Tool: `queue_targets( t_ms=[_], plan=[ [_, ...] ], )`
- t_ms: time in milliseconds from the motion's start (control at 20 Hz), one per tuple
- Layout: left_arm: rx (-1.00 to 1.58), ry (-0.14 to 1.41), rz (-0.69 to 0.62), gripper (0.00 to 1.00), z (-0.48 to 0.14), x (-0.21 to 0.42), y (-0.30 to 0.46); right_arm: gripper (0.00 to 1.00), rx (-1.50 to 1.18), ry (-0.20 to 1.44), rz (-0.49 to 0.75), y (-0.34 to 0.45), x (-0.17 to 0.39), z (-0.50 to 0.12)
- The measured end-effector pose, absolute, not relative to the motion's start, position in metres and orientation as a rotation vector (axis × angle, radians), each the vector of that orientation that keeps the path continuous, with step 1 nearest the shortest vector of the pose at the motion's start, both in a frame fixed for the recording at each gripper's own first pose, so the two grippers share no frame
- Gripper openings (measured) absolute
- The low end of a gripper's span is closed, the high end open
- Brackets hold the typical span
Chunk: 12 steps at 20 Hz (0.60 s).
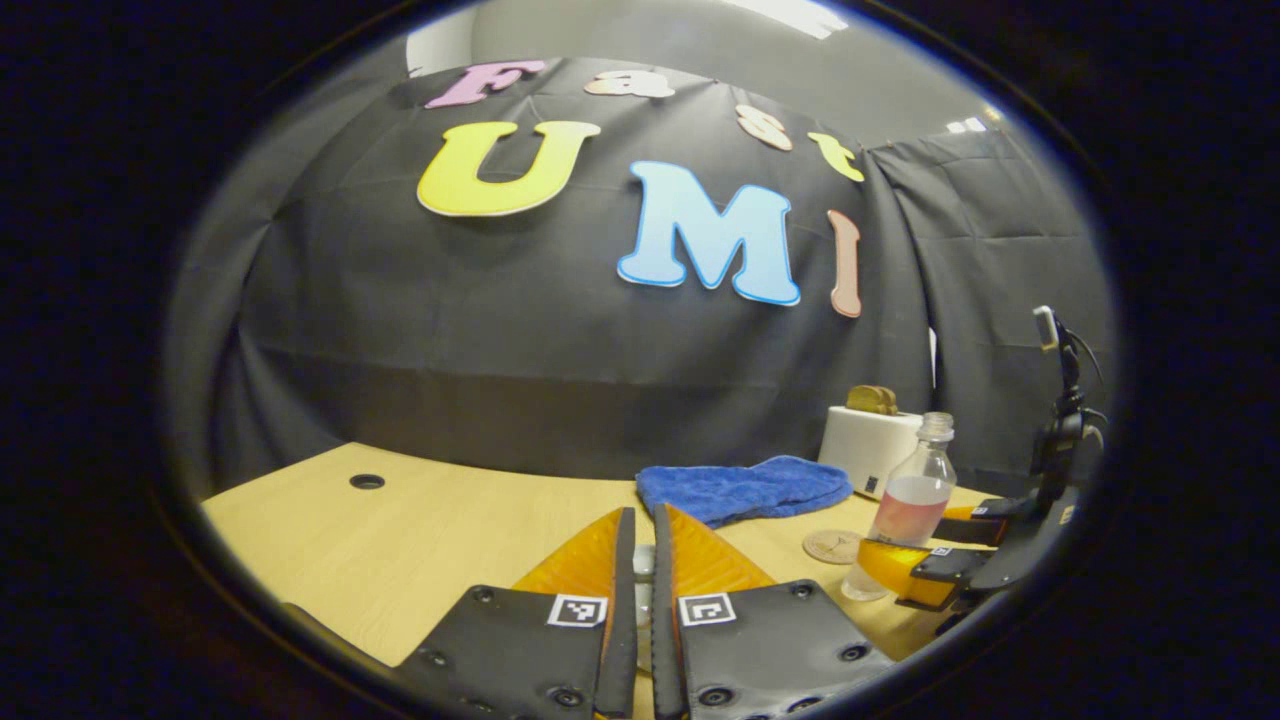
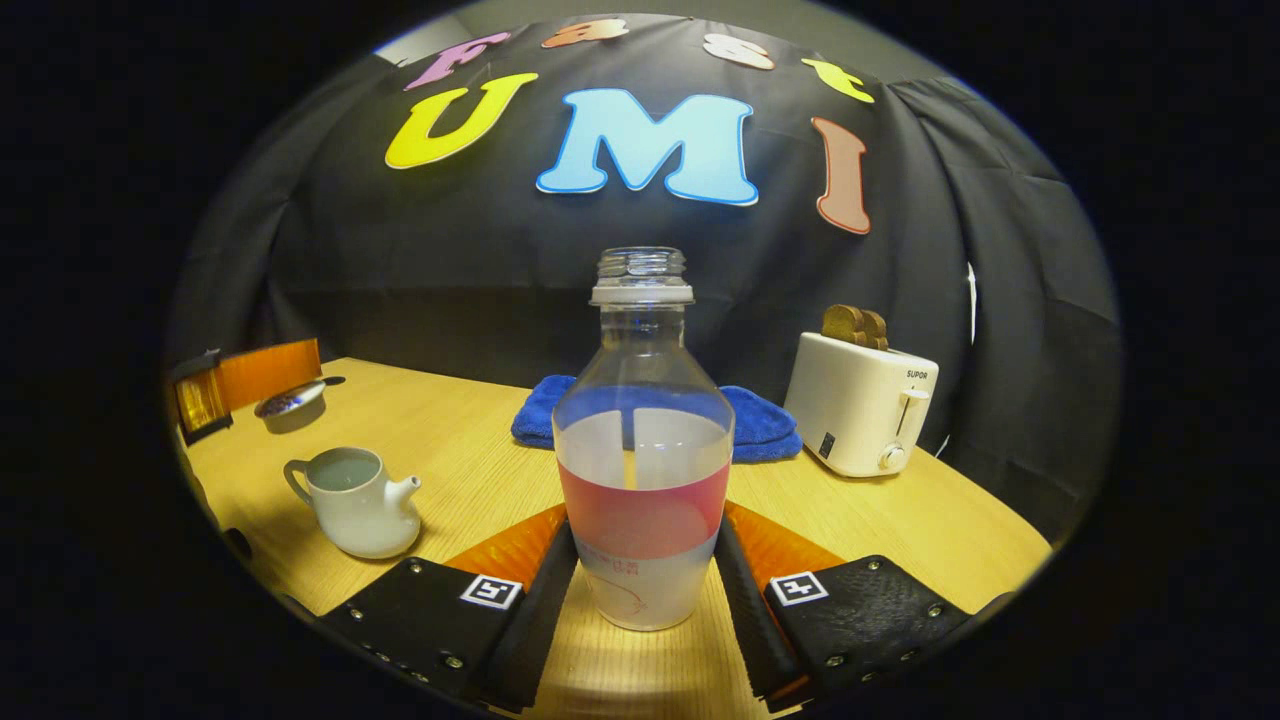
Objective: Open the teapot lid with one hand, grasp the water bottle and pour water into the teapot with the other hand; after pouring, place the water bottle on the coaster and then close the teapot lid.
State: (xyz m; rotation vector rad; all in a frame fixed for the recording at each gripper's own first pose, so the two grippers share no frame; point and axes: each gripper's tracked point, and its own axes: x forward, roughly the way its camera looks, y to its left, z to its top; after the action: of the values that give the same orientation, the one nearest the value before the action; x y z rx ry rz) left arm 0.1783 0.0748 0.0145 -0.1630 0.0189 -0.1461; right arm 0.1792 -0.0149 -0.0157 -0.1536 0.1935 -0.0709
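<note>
The water bottle (image 2: 642,440) stands upright on the table — clear, uncapped, partly full, with a pink-red label band. The white teapot (image 2: 357,500) sits open, water inside. Its lid (image 2: 292,404) is held up, well apart. A round coaster (image 1: 832,546) lies just beside the bottle.

A pale wooden table (image 1: 420,520) is backed by black cloth walls (image 1: 480,340). A round cable hole (image 1: 367,481) is cut in the tabletop, and ceiling lights (image 1: 790,14) are seen above.
</note>
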Motion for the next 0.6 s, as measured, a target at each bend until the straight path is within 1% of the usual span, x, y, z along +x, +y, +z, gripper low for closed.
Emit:
queue_targets(
  t_ms=[150,200,350,400,550,600],
  plan=[
    [-0.176,0.030,-0.085,0.12,0.004,0.184,0.107,0.75,-0.264,0.171,-0.087,-0.008,0.176,-0.011],
    [-0.192,0.037,-0.078,0.14,0.000,0.186,0.114,0.75,-0.318,0.162,-0.095,-0.005,0.175,-0.009],
    [-0.257,0.055,-0.068,0.12,-0.008,0.189,0.125,0.75,-0.515,0.140,-0.118,0.006,0.176,-0.007],
    [-0.253,0.052,-0.056,0.14,-0.010,0.191,0.133,0.75,-0.579,0.139,-0.125,0.009,0.176,-0.009],
    [-0.247,0.031,-0.053,0.14,-0.006,0.189,0.141,0.75,-0.745,0.126,-0.114,0.023,0.177,-0.013],
    [-0.245,0.026,-0.048,0.12,-0.007,0.190,0.143,0.75,-0.802,0.129,-0.114,0.026,0.178,-0.015]
  ],
)
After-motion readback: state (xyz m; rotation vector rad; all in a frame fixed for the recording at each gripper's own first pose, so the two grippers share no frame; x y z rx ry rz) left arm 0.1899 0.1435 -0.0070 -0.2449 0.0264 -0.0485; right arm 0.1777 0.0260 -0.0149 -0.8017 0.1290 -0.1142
